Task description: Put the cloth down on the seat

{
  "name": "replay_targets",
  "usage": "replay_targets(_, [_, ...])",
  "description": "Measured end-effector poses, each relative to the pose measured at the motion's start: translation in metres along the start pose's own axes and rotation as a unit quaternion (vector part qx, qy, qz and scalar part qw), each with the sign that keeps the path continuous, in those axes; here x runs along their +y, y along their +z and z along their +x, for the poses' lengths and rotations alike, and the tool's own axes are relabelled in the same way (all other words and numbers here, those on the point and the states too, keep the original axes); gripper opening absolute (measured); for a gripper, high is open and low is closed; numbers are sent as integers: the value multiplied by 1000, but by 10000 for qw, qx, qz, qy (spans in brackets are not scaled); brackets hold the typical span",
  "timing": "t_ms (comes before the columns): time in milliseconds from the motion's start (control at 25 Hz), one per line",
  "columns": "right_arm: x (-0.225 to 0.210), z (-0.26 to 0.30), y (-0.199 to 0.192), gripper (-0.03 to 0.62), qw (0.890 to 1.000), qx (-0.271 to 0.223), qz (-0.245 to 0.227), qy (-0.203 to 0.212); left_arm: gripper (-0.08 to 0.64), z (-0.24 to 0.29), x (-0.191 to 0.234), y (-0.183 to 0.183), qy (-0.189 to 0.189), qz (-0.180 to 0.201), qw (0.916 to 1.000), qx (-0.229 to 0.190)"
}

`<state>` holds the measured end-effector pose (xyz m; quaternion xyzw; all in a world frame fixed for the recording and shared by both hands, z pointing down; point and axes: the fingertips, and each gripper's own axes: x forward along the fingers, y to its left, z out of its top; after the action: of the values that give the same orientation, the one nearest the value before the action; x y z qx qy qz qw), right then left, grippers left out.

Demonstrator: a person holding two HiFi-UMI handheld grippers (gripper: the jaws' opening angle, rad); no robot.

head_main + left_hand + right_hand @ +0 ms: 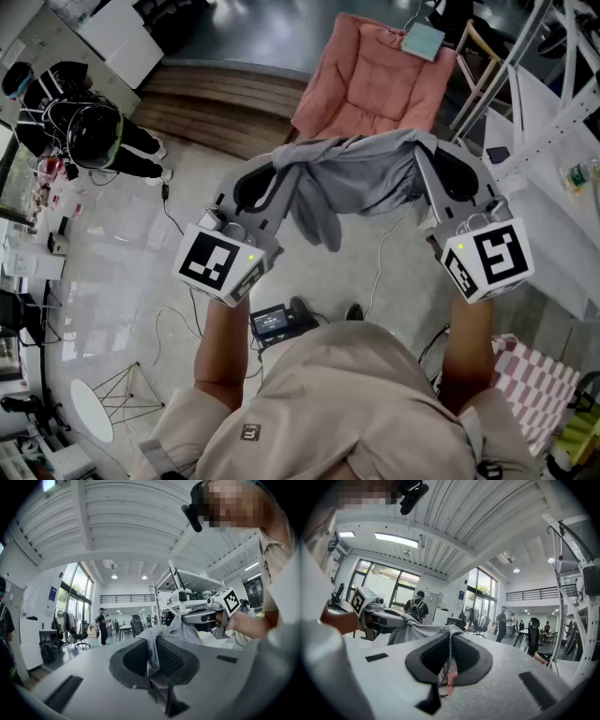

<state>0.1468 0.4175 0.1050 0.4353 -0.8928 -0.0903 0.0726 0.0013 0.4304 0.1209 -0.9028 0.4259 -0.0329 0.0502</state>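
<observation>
While both of my tools are clamped tight, each has a pinch of the grey cloth in its bite. My left gripper (pixel 152 667) holds one top edge and my right gripper (pixel 446 665) the other. In each gripper view the fabric runs straight down the slot between the closed jaws.

Between the 2 tools the cloth (pixel 352 183) hangs spread like a banner. It sags in the middle, and a longer fold droops toward 6 o'clock near my left side. It is in the air and touches nothing but my jaws.

Beyond it, at 12 o'clock from the cloth, stands the pink padded chair (pixel 375 89). What shows of its cushion is bare, apart from a small teal item (pixel 424 39) up at the backrest, about 1 o'clock.

I judge the pick-up done and the carry nearly so. What is left is to bring the cloth over the seat, lower it until it rests there, and let both jaws go.
</observation>
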Motion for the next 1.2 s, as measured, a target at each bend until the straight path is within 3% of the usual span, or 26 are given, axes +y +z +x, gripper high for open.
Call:
replay_targets(400, [34,17,9,2,10000,40,0,-40,32,-31,28,-3,10,-20,10000,-1])
replay_targets(920, [93,71,26,5,9994,-78,244,-247,34,-80,92,-13,-264,1,9994,-208])
replay_targets(1200, [97,90,26,5,9981,-55,418,-439,32,-80,113,-17,-442,-17,9987,-241])
